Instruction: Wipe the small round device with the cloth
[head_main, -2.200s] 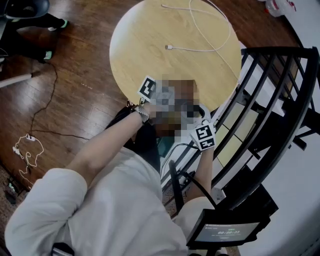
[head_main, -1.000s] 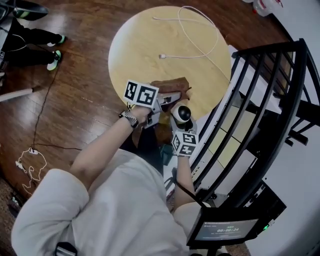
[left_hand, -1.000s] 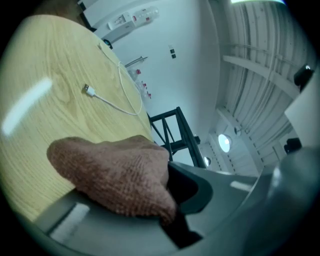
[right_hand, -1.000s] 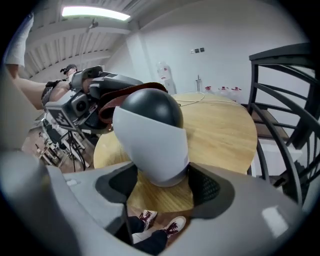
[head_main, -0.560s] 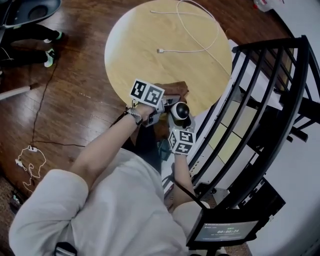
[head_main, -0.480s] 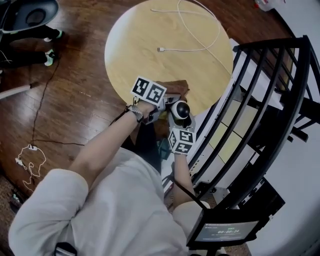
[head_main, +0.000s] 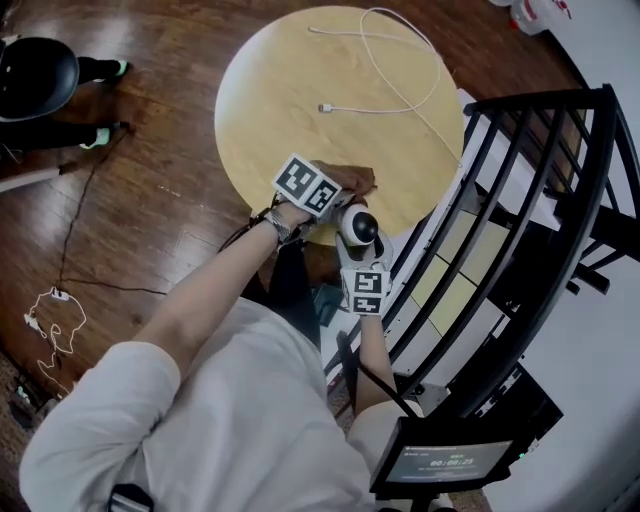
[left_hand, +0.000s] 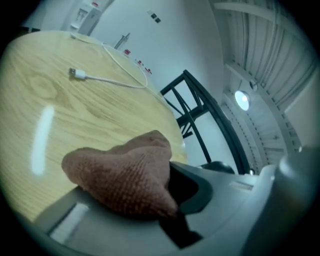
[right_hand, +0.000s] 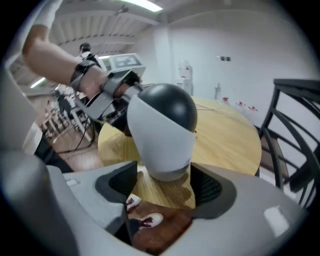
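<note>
at near edge of round wooden surface (head_main: 300, 90), small round device (right_hand: 162, 130) clamped upright between right gripper (right_hand: 165, 182) fingers; brown cloth (left_hand: 125, 172) pinched in left gripper (left_hand: 162, 200) fingers, just beside device.

I see the cloth (left_hand: 125, 175) as reddish brown, with a fine knitted texture. The small round device (right_hand: 162, 132) has a white body and a glossy black dome on its top. The table (head_main: 290, 110) is light yellow wood with soft grain lines, and the cable (left_hand: 78, 74) on it is white. The left gripper (left_hand: 150, 197) and the right gripper (right_hand: 165, 186) are pale grey with darker pads inside, and on my head view each marker cube shows black squares on white. The floor (head_main: 160, 190) is dark brown planks, and the rack (head_main: 545, 98) is black.
</note>
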